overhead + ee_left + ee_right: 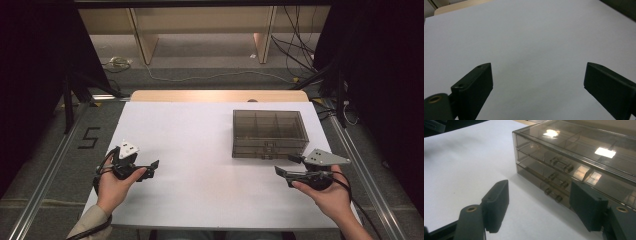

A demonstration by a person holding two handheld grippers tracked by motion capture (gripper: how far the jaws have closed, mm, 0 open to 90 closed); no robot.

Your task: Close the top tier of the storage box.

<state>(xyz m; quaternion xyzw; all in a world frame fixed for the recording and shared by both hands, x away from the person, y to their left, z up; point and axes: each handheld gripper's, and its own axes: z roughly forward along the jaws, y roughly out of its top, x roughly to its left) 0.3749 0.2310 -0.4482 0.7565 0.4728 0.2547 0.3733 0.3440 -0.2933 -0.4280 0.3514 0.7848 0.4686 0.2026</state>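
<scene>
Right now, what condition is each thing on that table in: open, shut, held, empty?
Drawer box: upright on the white table, all three drawers pushed in, no contents visible through the smoky plastic.
Left tool: jaws open, nothing between them, held above bare table.
Right tool: jaws wide open, empty, pointed at the box's drawer handles, not touching.

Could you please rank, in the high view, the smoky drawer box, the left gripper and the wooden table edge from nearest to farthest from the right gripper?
From the right gripper:
1. Smoky drawer box, just beyond it, on the table's right half.
2. Wooden table edge, along the far side.
3. Left gripper, across the table's near-left.
</scene>
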